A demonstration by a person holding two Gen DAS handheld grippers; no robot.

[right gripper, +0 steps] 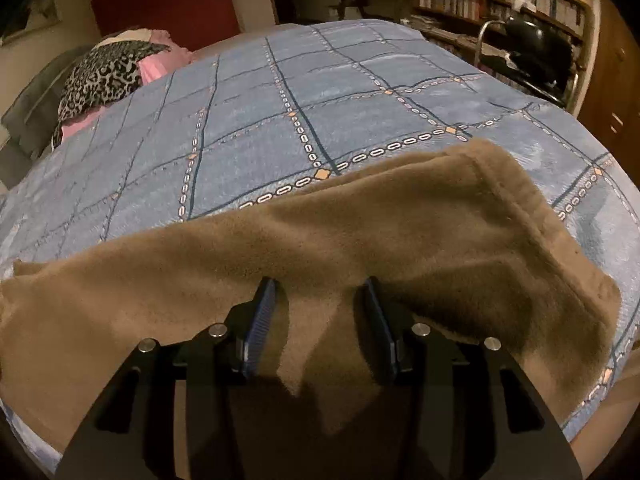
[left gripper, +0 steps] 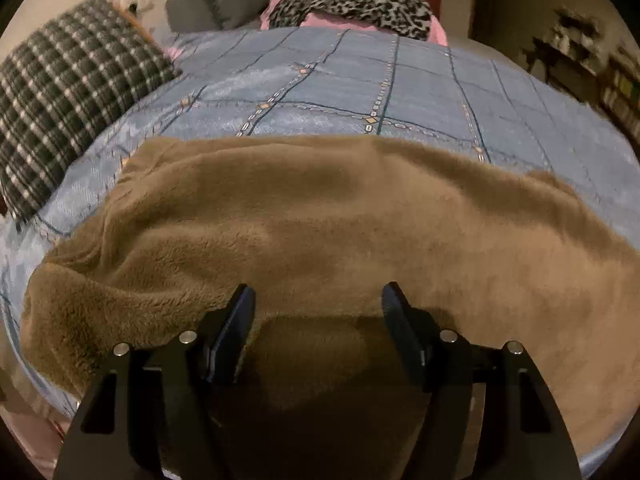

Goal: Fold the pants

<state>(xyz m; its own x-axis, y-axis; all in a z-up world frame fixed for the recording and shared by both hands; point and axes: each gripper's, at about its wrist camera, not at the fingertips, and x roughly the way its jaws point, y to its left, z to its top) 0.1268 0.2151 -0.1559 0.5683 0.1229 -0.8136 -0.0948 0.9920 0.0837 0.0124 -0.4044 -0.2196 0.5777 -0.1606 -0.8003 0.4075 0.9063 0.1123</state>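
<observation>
Blue checked bedspread (left gripper: 320, 80) fills the upper half of both views, with the brown fleece pants (left gripper: 320, 220) lying across the lower half. Left gripper (left gripper: 319, 294) stands apart over the fabric, gripping nothing. Right gripper (right gripper: 320, 286) stands part-open, a fold of pants between its fingers, unpinched.

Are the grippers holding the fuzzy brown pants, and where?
Neither holds them. The left gripper stands open over the brown pants near their front edge. The right gripper is open too, a flap of fabric loose between its fingers.
</observation>
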